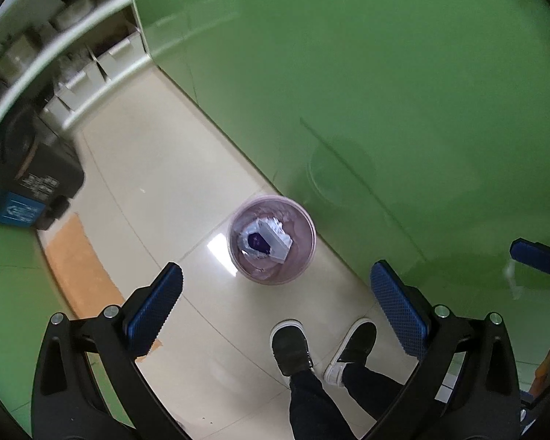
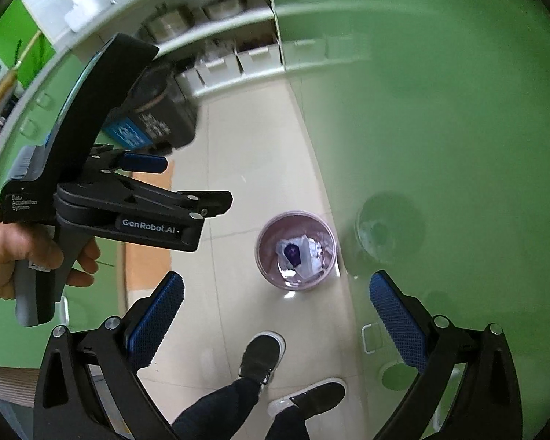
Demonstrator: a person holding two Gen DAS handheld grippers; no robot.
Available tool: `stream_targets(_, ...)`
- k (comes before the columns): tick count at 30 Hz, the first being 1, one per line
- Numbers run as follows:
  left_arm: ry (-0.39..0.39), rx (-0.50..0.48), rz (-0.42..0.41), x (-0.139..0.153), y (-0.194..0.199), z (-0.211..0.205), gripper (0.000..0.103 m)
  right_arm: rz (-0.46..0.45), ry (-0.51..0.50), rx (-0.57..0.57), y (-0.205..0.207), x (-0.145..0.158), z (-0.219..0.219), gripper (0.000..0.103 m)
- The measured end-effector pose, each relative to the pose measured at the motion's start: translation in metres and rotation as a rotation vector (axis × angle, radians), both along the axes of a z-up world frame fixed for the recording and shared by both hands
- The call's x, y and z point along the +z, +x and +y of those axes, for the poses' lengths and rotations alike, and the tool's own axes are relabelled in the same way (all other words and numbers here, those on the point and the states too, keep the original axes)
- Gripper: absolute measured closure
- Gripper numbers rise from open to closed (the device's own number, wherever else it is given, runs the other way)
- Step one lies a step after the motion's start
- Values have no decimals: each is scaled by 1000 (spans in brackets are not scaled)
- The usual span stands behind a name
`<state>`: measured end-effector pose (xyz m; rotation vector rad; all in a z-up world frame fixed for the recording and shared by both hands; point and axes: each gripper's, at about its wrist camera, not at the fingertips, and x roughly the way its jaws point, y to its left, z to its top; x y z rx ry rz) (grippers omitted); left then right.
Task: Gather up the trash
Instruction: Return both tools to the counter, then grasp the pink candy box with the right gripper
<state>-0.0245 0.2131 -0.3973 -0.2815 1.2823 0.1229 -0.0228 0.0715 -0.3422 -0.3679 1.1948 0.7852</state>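
A small pink-purple trash bin [image 1: 271, 240] stands on the tiled floor beside a green wall. Inside it lies crumpled white trash with a dark purple patch [image 1: 266, 242]. The bin also shows in the right wrist view [image 2: 297, 253], with the same trash [image 2: 299, 255] in it. My left gripper [image 1: 275, 304] is open and empty, high above the floor, looking down at the bin. My right gripper [image 2: 277, 315] is open and empty too. The left gripper's body [image 2: 128, 198] shows from the side in the right wrist view, held by a hand, its blue pad [image 2: 145, 163] apart from the other finger.
The person's two feet in dark shoes [image 1: 289, 346] stand just in front of the bin. A large black bin with a blue label [image 1: 22, 183] stands at the left by white shelves with boxes [image 1: 91, 69]. A brown cardboard sheet [image 1: 77, 256] lies on the floor.
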Motion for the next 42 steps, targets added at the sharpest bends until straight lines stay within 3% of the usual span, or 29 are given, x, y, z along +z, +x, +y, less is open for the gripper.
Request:
stream_targets(12, 68, -13, -133, 171, -25, -5, 3, -81, 93, -25, -16, 142, -14, 6)
stream_targets(21, 83, -91, -226, 248, -10, -44, 3, -165, 110, -135, -1, 208, -56, 6)
stream_targets(32, 60, -259, -296, 290, 47, -114, 3, -205, 97, -410, 47, 247, -156, 6)
stream_targets(42, 53, -406, -313, 300, 106, -177, 3, -193, 47, -621, 98, 248, -231, 6)
